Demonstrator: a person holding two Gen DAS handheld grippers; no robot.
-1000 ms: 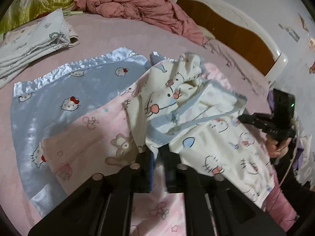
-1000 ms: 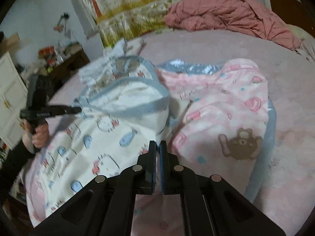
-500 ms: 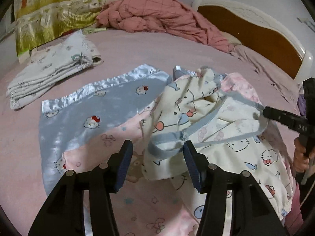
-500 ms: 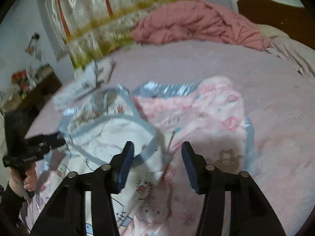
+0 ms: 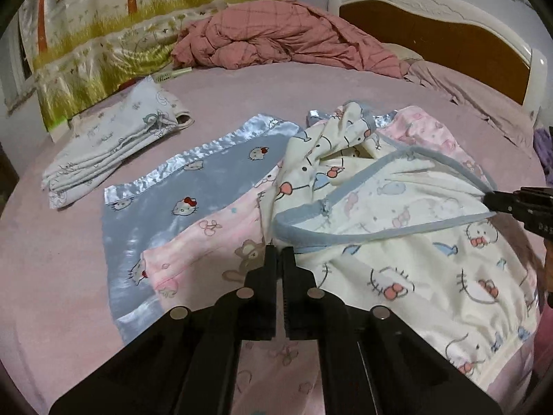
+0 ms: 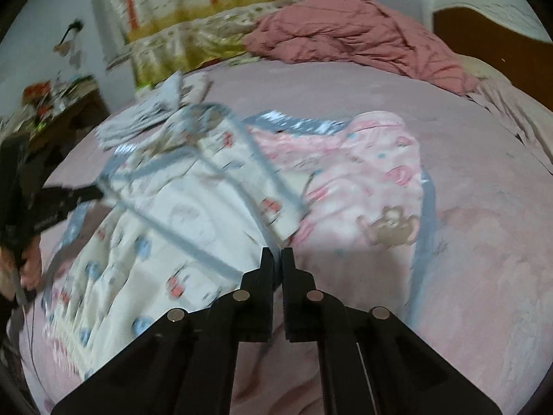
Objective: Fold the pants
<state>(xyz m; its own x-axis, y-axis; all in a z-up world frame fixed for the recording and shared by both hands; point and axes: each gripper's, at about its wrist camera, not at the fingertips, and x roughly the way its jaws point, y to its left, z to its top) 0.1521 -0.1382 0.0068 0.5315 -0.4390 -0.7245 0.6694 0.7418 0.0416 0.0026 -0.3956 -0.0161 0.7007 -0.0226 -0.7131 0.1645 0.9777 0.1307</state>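
Your left tool (image 5: 279, 254) and right tool (image 6: 276, 256) are each clenched on the blue waistband edge of the cream cotton cat-print pants (image 5: 408, 242), which lie on the pink bear blanket (image 5: 221, 238) on the bed (image 5: 242, 97).

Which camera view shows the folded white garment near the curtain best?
The left wrist view: the folded white garment lies sharp and whole on the bed. In the right wrist view it is blurred, and the cream pants partly hide it.
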